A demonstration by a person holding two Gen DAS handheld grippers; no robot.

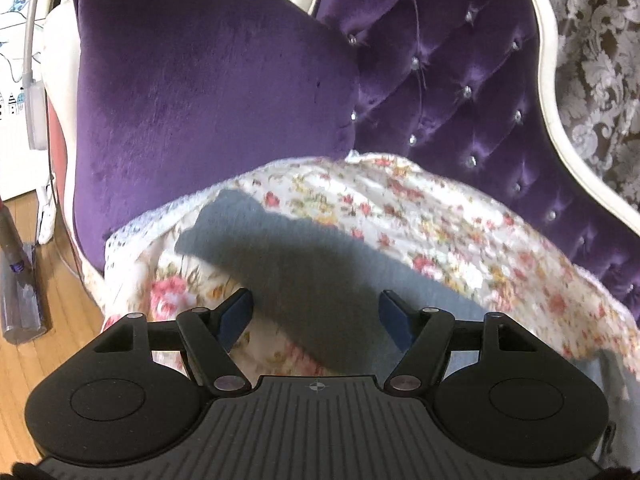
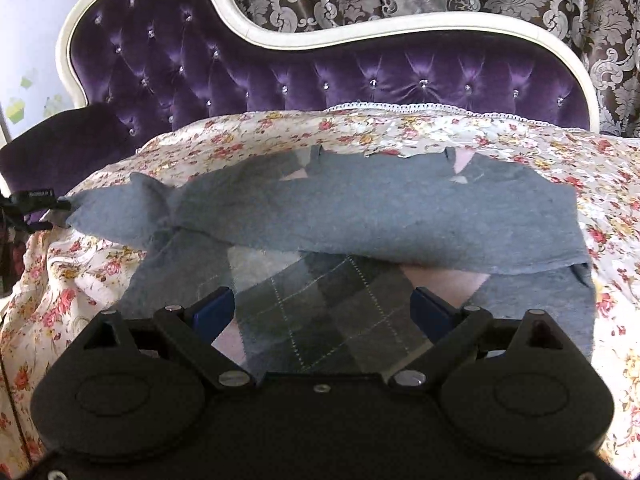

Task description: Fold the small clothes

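On the floral cover (image 2: 400, 132) spread over the purple tufted sofa (image 2: 280, 80) lies a grey knit garment (image 2: 360, 204), its long axis running from 9 o'clock to 3 o'clock across the right wrist view. A plain grey layer is folded across the upper part; below it, toward 6 o'clock, an argyle-patterned panel (image 2: 320, 312) of the same garment shows, with diamonds in darker and lighter grey. At 9 o'clock the grey layer narrows to a bunched, twisted end that points toward the sofa's arm.

The right gripper (image 2: 324, 308) hangs just over the argyle panel with its jaws spread wide, nothing between them; whether the fingertips touch the cloth cannot be told.

From the left wrist view the garment (image 1: 312, 264) runs diagonally from 10 o'clock down to 4 o'clock, blurred. The left gripper (image 1: 316, 316) also stands wide open above it, holding nothing. A purple velvet cushion (image 1: 200, 92) leans against the sofa back at 11 o'clock, and wooden floor (image 1: 36, 360) shows at 8 o'clock.
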